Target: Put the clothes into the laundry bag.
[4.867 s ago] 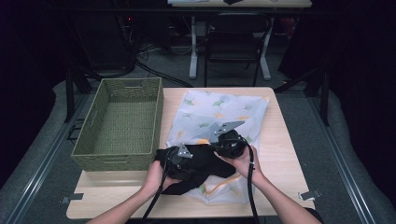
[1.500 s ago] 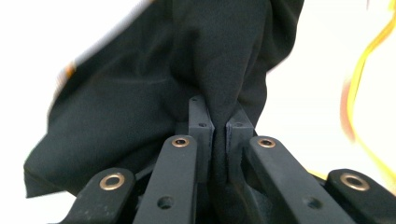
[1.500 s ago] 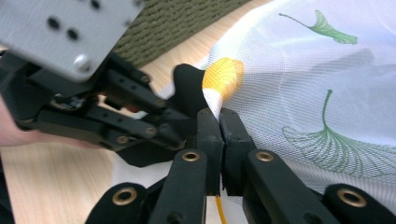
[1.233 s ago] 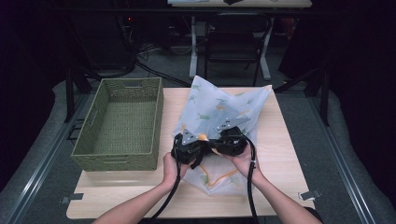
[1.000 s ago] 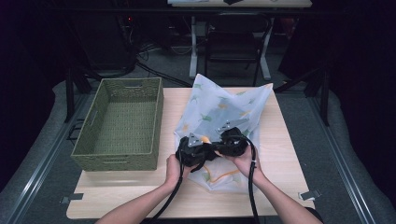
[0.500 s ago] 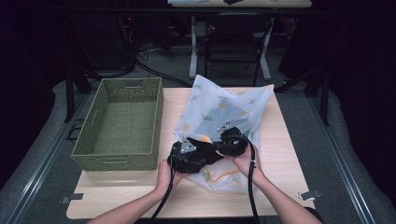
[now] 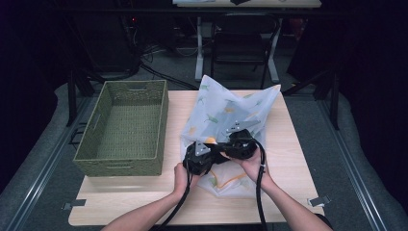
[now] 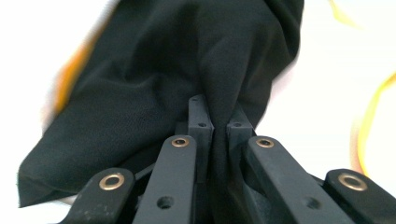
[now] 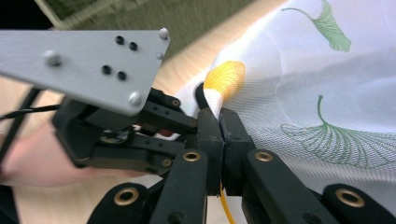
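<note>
Green woven basket [image 7: 126, 130] on wooden table [image 7: 298, 159]

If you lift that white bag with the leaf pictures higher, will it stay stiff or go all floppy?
Probably floppy: the mesh bag already sags and creases where the right gripper pinches its edge. It looks thin and see-through, so likely very light. The black cloth clamped in the left gripper folds softly too, so it may slump inside.

The black cloth [image 8: 154, 84] runs past the top edge, its left rim blurred, its fold hidden between the fingers [image 8: 201, 121].
</note>
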Demonstrator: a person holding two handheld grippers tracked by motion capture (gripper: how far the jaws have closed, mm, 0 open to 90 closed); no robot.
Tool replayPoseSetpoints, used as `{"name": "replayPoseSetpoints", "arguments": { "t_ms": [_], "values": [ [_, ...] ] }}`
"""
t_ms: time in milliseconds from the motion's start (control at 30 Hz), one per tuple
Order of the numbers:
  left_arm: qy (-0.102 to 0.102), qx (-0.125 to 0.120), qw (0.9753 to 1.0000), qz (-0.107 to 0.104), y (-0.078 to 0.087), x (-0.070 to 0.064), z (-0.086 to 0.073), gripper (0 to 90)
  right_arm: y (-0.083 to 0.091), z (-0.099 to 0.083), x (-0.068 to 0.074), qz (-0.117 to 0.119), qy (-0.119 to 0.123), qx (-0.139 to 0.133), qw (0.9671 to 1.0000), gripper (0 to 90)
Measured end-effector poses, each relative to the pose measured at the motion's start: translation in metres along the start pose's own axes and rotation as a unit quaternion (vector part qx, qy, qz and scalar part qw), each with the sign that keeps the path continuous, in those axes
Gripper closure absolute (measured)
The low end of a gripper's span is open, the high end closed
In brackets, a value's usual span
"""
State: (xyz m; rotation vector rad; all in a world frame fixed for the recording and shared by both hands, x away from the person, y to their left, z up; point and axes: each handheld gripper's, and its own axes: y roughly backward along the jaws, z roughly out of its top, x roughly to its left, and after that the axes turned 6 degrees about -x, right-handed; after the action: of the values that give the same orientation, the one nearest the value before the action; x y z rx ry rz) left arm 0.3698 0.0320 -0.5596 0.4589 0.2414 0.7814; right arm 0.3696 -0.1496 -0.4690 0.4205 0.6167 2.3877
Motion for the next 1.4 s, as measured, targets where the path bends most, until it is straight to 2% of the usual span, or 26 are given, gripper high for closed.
{"name": "replayPoseSetpoints", "arguments": {
  "t_ms": [33,100,233,267,333,433,500,567,633,667,700,767,967,1100,1167,1267,1367,1400],
  "values": [
    [0.011,-0.016,0.9998,0.005,0.003,0.002,0.004,85.7,0.002,0.002,0.001,0.000,-0.001,-0.006,1.0000,89.5],
    [0.020,-0.047,0.9986,0.014,0.007,0.005,0.014,85.8,0.006,0.005,0.003,0.004,-0.001,-0.022,0.9997,89.5],
    [0.038,-0.096,0.9944,0.022,0.008,0.006,0.029,85.7,0.010,0.009,0.006,0.013,-0.006,-0.041,0.9990,89.5],
    [0.044,-0.105,0.9930,0.031,0.006,0.005,0.029,85.7,0.010,0.009,0.005,0.015,-0.009,-0.043,0.9989,89.5],
    [0.048,-0.105,0.9929,0.031,-0.003,0.003,0.025,85.6,0.009,0.006,0.003,0.022,-0.023,-0.037,0.9988,89.5],
    [0.044,-0.070,0.9963,0.024,-0.018,0.003,0.013,84.3,0.005,-0.001,-0.004,0.017,-0.038,-0.014,0.9990,89.3],
    [0.033,-0.048,0.9982,0.014,-0.023,0.004,0.008,80.6,0.001,-0.008,-0.008,0.014,-0.045,0.010,0.9988,89.2],
    [0.037,-0.034,0.9987,-0.002,-0.024,0.005,0.006,70.3,-0.002,-0.013,-0.011,0.008,-0.045,0.025,0.9986,89.0],
    [0.016,-0.019,0.9996,-0.010,-0.018,0.006,0.006,62.3,-0.003,-0.014,-0.012,0.003,-0.043,0.034,0.9985,88.9],
    [0.011,-0.017,0.9997,-0.014,-0.016,0.006,0.006,56.5,-0.004,-0.014,-0.012,0.000,-0.039,0.038,0.9985,88.9],
    [0.007,-0.011,0.9997,-0.021,-0.010,0.006,0.006,54.8,-0.004,-0.013,-0.011,-0.005,-0.032,0.042,0.9986,88.8],
    [-0.005,-0.004,0.9998,-0.020,-0.003,0.007,0.005,47.1,-0.005,-0.013,-0.010,-0.014,-0.027,0.050,0.9983,88.7],
    [-0.015,0.021,0.9995,-0.019,0.024,0.012,-0.003,37.5,-0.008,-0.014,-0.009,-0.031,-0.017,0.064,0.9973,88.6],
    [-0.018,0.043,0.9988,-0.015,0.023,0.012,-0.010,33.2,-0.010,-0.012,-0.009,-0.034,-0.010,0.063,0.9974,88.6],
    [-0.015,0.047,0.9986,-0.019,0.017,0.011,-0.012,35.6,-0.011,-0.011,-0.008,-0.032,-0.009,0.061,0.9976,88.6],
    [-0.020,0.052,0.9983,-0.016,0.006,0.009,-0.015,42.4,-0.010,-0.010,-0.007,-0.026,-0.011,0.057,0.9980,88.6],
    [-0.018,0.054,0.9983,-0.010,-0.002,0.008,-0.018,57.1,-0.010,-0.010,-0.008,-0.017,-0.014,0.055,0.9983,88.8],
    [-0.021,0.057,0.9981,-0.007,-0.003,0.008,-0.018,65.0,-0.010,-0.011,-0.009,-0.015,-0.016,0.054,0.9983,88.9]
  ]
}}
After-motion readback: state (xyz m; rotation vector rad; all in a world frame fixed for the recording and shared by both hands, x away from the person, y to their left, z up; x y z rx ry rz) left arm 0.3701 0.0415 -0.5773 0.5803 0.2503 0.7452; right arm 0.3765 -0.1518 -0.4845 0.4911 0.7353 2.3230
